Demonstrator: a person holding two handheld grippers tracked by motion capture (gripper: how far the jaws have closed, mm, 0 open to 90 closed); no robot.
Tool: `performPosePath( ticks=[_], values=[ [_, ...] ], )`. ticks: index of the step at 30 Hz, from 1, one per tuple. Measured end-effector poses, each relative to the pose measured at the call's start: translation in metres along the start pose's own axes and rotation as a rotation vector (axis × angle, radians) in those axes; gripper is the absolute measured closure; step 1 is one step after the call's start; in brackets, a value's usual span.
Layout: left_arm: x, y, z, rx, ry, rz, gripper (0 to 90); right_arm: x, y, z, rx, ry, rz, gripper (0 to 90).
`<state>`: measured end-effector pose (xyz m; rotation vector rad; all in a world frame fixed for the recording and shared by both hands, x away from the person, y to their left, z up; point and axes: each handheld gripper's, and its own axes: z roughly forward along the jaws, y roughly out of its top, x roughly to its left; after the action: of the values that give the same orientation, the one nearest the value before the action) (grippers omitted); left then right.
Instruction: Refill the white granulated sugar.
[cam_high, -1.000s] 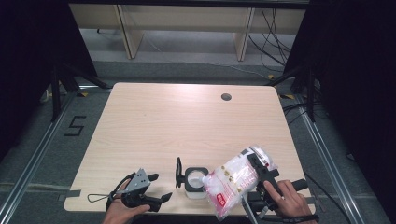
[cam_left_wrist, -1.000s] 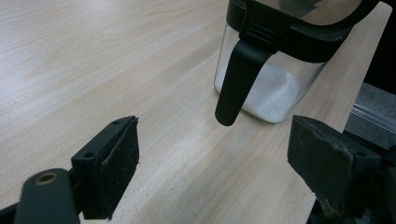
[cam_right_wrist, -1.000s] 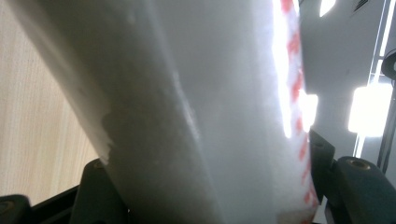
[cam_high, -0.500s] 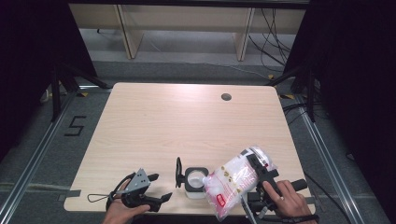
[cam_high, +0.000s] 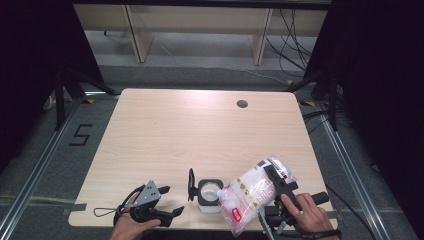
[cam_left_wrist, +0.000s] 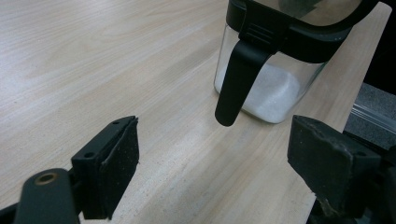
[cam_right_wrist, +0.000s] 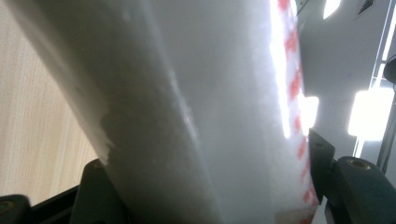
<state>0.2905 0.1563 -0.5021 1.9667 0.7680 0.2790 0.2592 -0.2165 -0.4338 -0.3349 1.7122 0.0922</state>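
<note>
White-filled clear bag (cam_high: 248, 193), red print, tilted over jar (cam_high: 209, 194)

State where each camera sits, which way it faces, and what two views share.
High view: above the near edge, looking forward and down on the table; both hands enter from below.
Left gripper view: on the left gripper, level over the table, facing the jar; its open fingers show.
Right gripper view: on the right gripper, clamped on the bag.
Shared: the jar shows in the high and left gripper views.
</note>
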Motion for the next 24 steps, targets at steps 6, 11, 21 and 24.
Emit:
performPosePath(
  ticks=[6,11,21,24],
  values=[
    [-0.0001,0.0001,-0.0003,-0.002,0.004,0.003,16.2,-0.002,0.0015,0.0035,-0.033,-0.009,-0.077,38.9],
    [0.0,-0.0001,-0.0001,-0.001,-0.001,0.0,16.2,0.0005,0.0011,0.0014,-0.006,-0.001,-0.03,38.9],
    [-0.0001,0.0,-0.0001,-0.002,0.002,0.0,16.2,-0.0028,0.0009,0.0022,-0.01,0.002,-0.075,39.0],
    [0.0022,0.0007,-0.0009,0.003,0.0,0.029,16.2,-0.0027,0.0004,0.0007,-0.001,0.012,-0.047,38.9]
  ],
)
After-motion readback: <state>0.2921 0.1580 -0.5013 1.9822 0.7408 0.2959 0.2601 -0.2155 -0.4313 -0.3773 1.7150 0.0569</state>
